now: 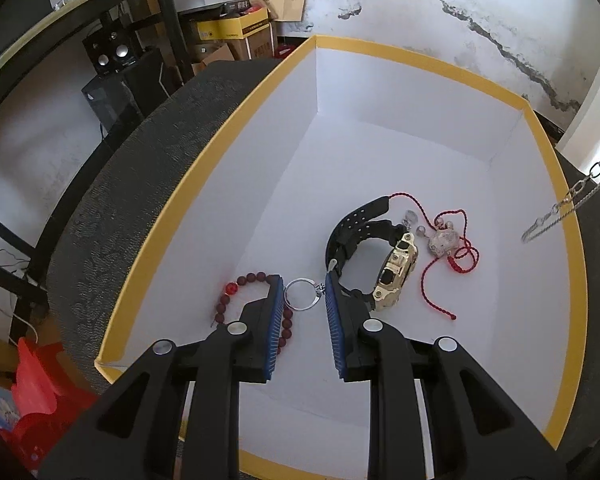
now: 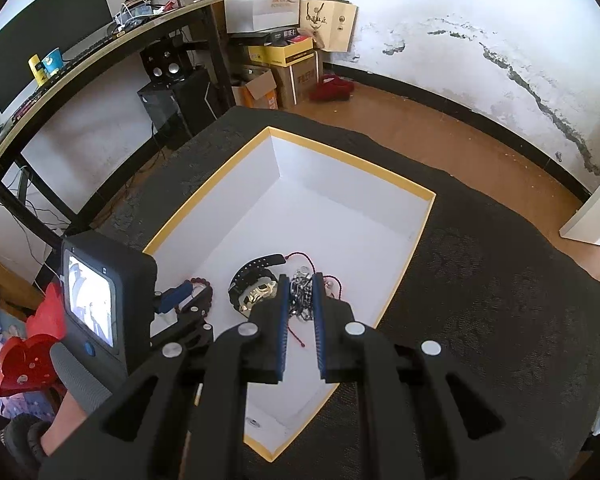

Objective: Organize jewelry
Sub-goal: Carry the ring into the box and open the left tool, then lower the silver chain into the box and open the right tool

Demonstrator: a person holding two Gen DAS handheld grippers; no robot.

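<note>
A white box with a yellow rim (image 1: 420, 58) sits on a dark cloth. On its floor lie a gold and black watch (image 1: 396, 272), a red cord bracelet with a stone charm (image 1: 444, 242) and a dark red bead bracelet (image 1: 236, 284). My left gripper (image 1: 302, 294) is low inside the box with a silver ring (image 1: 302, 294) between its tips. My right gripper (image 2: 300, 296) is shut on a silver chain (image 2: 302, 292) and holds it above the box (image 2: 404, 272). The chain also hangs at the right edge of the left wrist view (image 1: 572, 196).
The dark cloth (image 2: 480, 300) surrounds the box. A red plastic piece (image 2: 28, 344) lies at the left. A desk with speakers (image 2: 164, 64) and cardboard boxes (image 2: 288, 64) stands behind, by a cracked white wall.
</note>
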